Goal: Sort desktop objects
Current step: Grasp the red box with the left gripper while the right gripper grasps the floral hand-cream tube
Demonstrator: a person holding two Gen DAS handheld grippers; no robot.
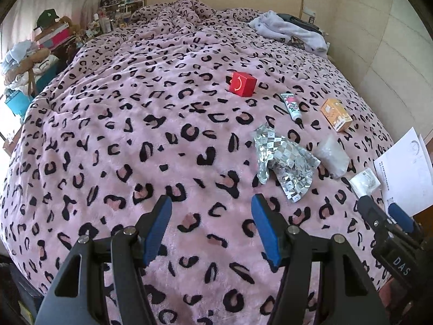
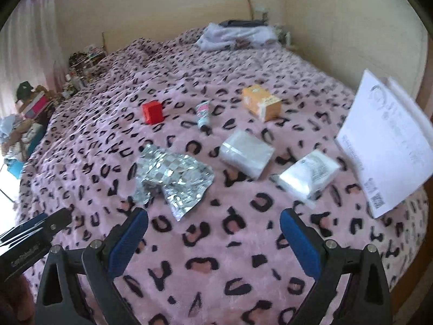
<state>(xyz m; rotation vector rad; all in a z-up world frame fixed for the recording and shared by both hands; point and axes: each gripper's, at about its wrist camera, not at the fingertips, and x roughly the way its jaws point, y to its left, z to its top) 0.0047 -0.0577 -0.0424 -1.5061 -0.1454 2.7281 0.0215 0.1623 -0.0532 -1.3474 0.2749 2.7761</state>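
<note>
- Pink leopard-print fleece covers the bed on which we work; the pile is soft and uneven, so objects rest slightly sunken.
- We hold the left tongs spread wide and empty above the near blanket, well short of the items.
- We hold the right tongs likewise wide apart, gripping nothing, near the foil and packets.
- The objects to sort lie on the right half of the bed: a red cube box, a small tube, an orange carton, a crumpled silver foil wrapper, a frosted plastic packet, a white sachet pack and loose paper sheets at the bed's edge.
- We judge that sorting has not begun; no groups are visible.
- For rigid boxes, we advise closing on opposite flat faces.
- For foil, we advise pinching a raised fold, since it is thin, glossy and likely to slip or crumple.
- For soft packets, we advise gripping an edge seam and avoiding the fleece.
</note>
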